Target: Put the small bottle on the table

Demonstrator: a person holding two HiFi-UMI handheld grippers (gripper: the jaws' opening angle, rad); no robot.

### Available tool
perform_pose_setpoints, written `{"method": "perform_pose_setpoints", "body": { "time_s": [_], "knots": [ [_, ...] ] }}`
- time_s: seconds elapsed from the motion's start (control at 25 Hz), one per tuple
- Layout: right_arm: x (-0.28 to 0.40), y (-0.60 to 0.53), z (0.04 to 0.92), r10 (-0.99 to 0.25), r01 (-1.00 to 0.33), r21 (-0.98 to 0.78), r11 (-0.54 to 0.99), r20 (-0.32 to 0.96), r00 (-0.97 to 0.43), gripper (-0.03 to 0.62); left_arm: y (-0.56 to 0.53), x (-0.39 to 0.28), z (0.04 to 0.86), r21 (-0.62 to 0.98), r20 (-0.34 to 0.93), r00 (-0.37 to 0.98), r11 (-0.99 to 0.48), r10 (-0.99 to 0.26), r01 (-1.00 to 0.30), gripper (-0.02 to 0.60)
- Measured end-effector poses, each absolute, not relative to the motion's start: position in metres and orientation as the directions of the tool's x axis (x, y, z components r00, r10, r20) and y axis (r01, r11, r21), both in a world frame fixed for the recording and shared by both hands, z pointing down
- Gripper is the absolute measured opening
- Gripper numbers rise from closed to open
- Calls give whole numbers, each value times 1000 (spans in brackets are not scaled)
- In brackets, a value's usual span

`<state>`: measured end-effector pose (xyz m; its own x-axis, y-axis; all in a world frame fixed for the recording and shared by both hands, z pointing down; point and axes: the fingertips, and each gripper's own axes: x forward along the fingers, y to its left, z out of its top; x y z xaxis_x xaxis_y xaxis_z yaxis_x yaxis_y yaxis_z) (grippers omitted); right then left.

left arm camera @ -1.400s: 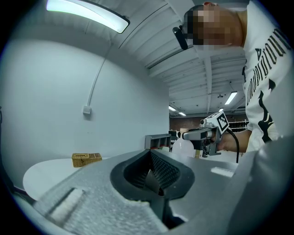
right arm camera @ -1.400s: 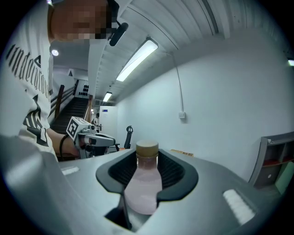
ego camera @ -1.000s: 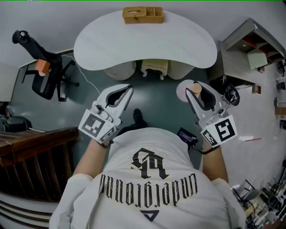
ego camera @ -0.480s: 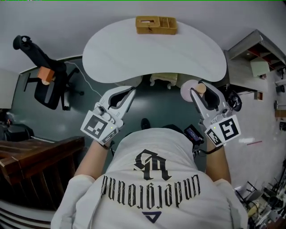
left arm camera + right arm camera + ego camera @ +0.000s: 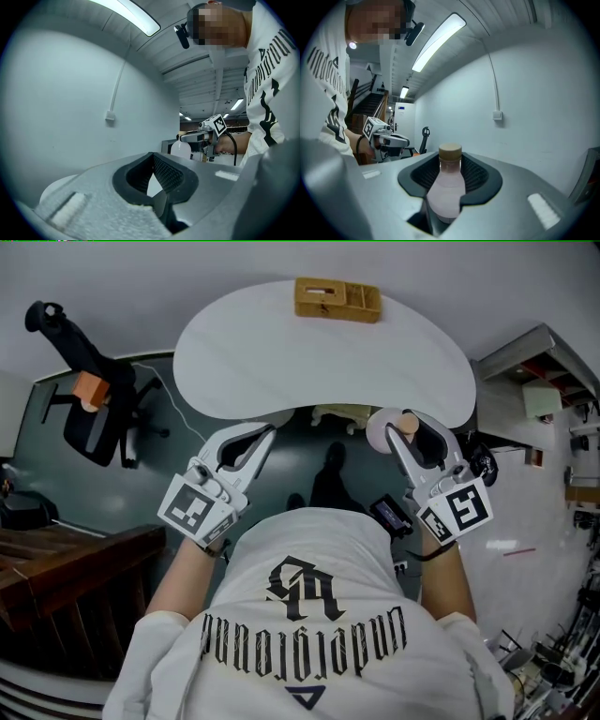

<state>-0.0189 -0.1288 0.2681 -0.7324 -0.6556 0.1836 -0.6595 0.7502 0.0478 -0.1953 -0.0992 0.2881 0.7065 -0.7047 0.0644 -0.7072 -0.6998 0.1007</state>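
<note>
The white counter (image 5: 319, 352) lies at 12 o'clock, bare apart from a wooden box (image 5: 337, 299) at its far edge. The left hand-held gripper (image 5: 265, 433), at 10 o'clock from the person's chest, has its jaws together on nothing. The right hand-held gripper (image 5: 403, 432), at 1 o'clock, is clamped around the small bottle (image 5: 382, 427), which is upright in the air near the counter's near edge. The move probably calls for carrying it level over the bare surface with the tan cap (image 5: 450, 151) upward. Seat the base flat before easing the jaws apart.
</note>
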Motion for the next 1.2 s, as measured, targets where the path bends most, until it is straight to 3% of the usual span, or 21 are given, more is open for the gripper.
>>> {"method": "perform_pose_setpoints", "body": {
  "time_s": [0.76, 1.2],
  "knots": [
    [-49, -251, 313, -535, -546, 28, 837, 249, -807, 138, -197, -213, 315, 138, 109, 605, -591, -789, -795, 8],
    [-38, -337, 366, -453, -480, 1, 877, 332, -828, 138, -291, -173, 347, 183, 159, 611, -585, -775, -790, 8]
  ]
}}
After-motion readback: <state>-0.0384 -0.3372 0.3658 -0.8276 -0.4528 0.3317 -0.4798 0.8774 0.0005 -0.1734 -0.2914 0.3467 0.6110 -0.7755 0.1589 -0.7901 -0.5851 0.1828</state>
